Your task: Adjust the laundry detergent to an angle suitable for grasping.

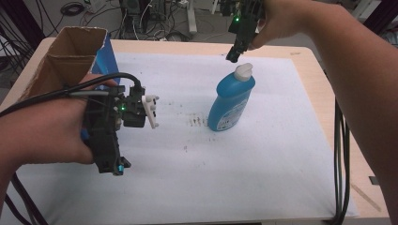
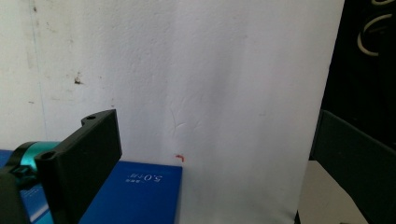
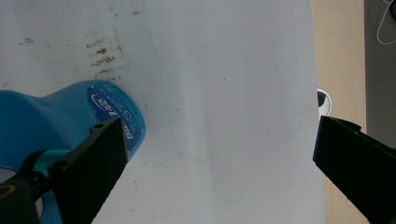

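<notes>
Your right gripper (image 1: pixel 233 55) hovers just above and behind the white cap of the blue bottle (image 1: pixel 231 99), which stands upright on the white sheet (image 1: pixel 263 154) covering the bench (image 1: pixel 309 56). In the right gripper view its jaws stand wide apart and hold nothing, with the bottle (image 3: pixel 56 116) below and beside the left jaw, not between the two. Your left gripper (image 1: pixel 152 112) hangs well to the side of the bottle, jaws likewise wide and empty, with a blue box (image 2: pixel 135 191) under them in the left gripper view and a cardboard box (image 1: pixel 65 56) behind it. Judged from this, the grasp is not yet made: centring the jaws over the bottle, closing and lifting all remain.
</notes>
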